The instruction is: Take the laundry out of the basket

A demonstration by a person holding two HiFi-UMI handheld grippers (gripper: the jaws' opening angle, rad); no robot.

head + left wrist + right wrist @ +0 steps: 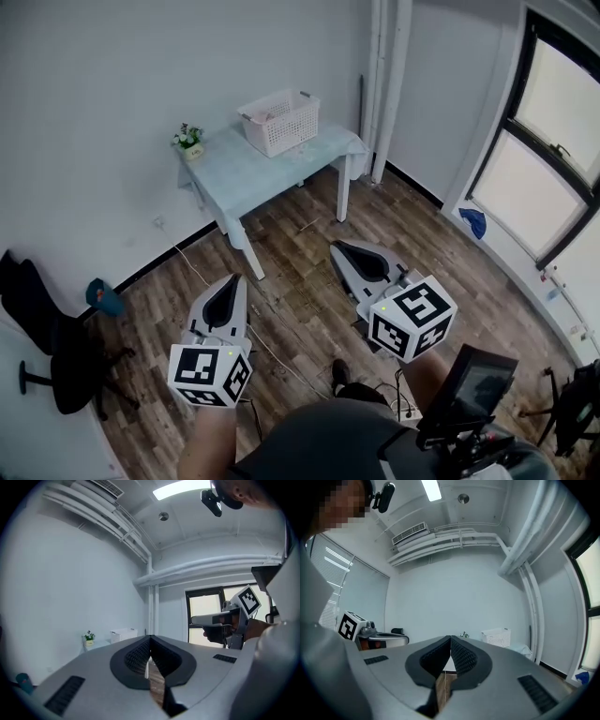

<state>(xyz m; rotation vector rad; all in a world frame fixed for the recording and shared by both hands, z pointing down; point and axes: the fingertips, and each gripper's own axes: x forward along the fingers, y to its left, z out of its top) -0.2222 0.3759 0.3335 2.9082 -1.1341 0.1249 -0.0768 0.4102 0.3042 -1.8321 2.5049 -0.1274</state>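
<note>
No legible text or numbers.

Perforated white plastic basket (279, 122), wood-grain plank floor (422, 234)

Pale table (246, 178) near wall, small potted plant (189, 141) on its corner; black chair (67, 367) at left.

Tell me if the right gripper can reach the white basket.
Probably not yet: the right gripper, jaws shut, hangs well short of the white basket on the table. Floor alone lies between; stepping closer should do.
</note>
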